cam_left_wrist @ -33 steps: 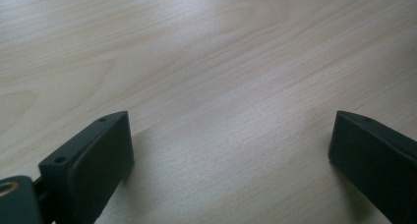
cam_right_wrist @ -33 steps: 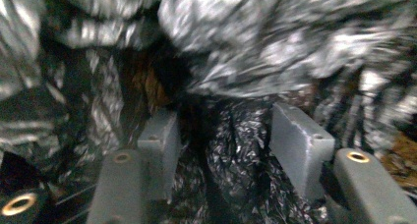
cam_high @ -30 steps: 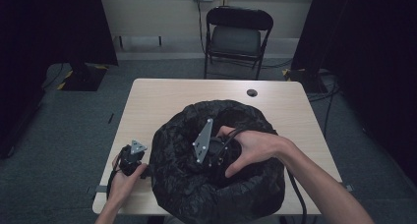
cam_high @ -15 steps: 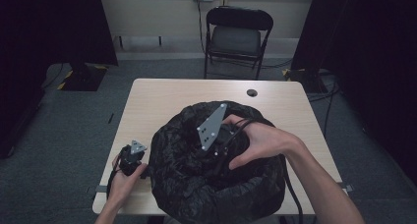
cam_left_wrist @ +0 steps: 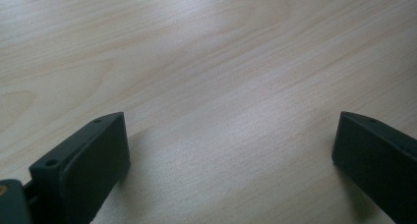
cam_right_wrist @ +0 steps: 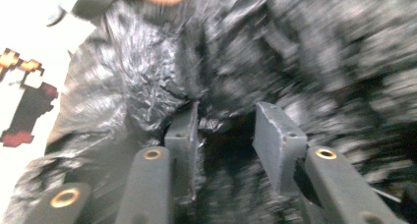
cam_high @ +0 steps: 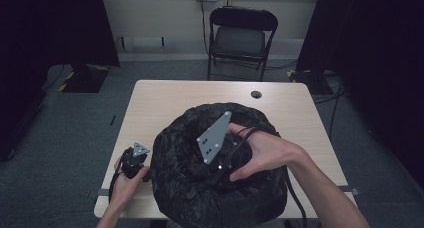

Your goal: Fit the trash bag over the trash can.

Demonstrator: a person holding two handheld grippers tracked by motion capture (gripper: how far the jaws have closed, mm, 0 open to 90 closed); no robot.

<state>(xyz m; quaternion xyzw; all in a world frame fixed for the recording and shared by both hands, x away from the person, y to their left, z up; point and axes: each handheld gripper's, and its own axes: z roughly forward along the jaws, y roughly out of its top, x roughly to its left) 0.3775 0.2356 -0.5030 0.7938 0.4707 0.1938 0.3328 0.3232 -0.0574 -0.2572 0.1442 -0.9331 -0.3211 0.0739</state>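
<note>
Crinkled black plastic bag (cam_high: 220, 188) covers the near half of the table (cam_high: 165, 95); it looks light, limp and slippery, best pinched at a fold. Right gripper (cam_right_wrist: 223, 118) digs into it, jaws just closing, a crease between them, not clamped. Left gripper (cam_high: 134, 160) rests just beside it, jaws apart.

Tabletop (cam_high: 170, 103): pale wood-grain, smooth, soft satin sheen.
Black bag (cam_high: 185, 188): thin crinkled plastic film, glossy on its creases.
Left gripper (cam_left_wrist: 228, 170): matt black plastic pads.
Right gripper (cam_right_wrist: 226, 130): matt dark pads, probably plastic; view blurred.
Chair (cam_high: 239, 40): black metal frame, grey cloth seat.
</note>
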